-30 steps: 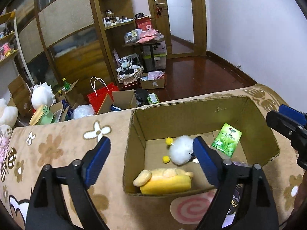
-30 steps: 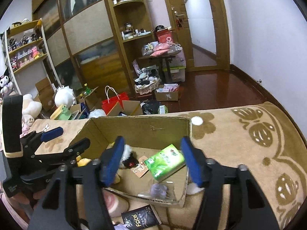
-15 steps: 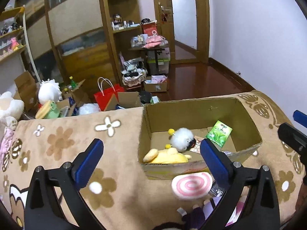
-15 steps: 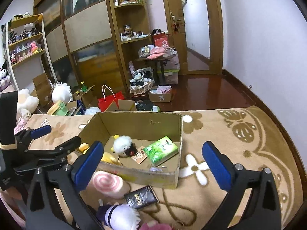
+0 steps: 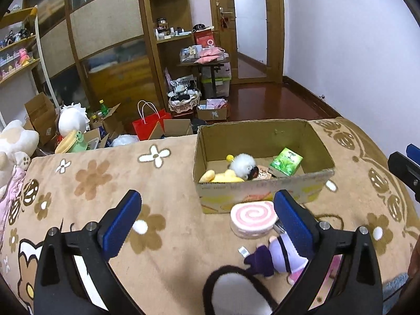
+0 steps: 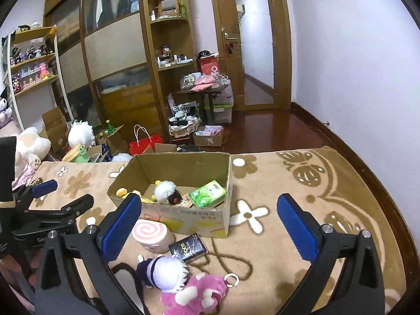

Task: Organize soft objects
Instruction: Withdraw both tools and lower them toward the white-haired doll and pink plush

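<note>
A cardboard box (image 5: 262,191) (image 6: 199,219) stands on the flowered blanket and holds a yellow plush (image 5: 223,177), a white fluffy sheep plush (image 5: 242,165) (image 6: 165,189) and a green tissue pack (image 5: 286,161) (image 6: 207,193). In front of the box lie a pink swirl roll plush (image 5: 253,221) (image 6: 152,235) and a doll with pale purple hair and pink dress (image 6: 181,278) (image 5: 278,258). My left gripper (image 5: 207,223) is open and empty above the blanket. My right gripper (image 6: 207,225) is open and empty, back from the box.
A black packet (image 6: 187,246) and a metal ring (image 6: 230,281) lie by the doll. A black-and-white plush (image 5: 236,291) sits at the near edge. Beyond the blanket are a red bag (image 5: 149,126), boxes, plush toys, shelves and wood floor.
Both grippers have pulled back and up from the box. The roll plush, doll and black packet in front of the box have come into view. Both grippers stay open.
</note>
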Motion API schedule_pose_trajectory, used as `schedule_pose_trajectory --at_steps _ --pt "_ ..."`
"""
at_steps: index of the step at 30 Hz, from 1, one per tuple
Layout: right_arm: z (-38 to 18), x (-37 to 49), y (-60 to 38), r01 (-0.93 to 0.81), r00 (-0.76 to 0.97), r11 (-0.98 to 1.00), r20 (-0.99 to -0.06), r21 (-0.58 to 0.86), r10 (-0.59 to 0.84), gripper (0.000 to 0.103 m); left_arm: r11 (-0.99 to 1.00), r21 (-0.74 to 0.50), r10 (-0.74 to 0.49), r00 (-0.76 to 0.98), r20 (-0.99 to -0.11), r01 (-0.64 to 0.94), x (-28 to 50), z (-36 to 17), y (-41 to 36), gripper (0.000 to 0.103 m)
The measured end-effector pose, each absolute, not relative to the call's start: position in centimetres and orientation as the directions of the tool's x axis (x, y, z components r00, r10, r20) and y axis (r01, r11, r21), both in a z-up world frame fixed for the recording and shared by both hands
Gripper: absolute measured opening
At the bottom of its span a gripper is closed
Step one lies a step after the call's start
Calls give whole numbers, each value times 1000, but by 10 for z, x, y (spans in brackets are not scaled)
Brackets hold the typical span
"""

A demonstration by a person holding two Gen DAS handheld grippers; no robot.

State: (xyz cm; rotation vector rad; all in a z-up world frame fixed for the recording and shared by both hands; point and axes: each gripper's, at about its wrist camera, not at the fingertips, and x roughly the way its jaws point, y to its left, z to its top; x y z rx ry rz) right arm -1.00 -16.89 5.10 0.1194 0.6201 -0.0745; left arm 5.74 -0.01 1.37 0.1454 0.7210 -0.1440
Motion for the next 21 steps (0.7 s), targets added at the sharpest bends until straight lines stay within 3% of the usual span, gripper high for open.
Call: schedule_pose_trajectory --at_steps 21 --pt "21 -38 -163 127 759 985 -651 113 -23 103 976 60 -105 693 -713 210 39 -8 -4 100"
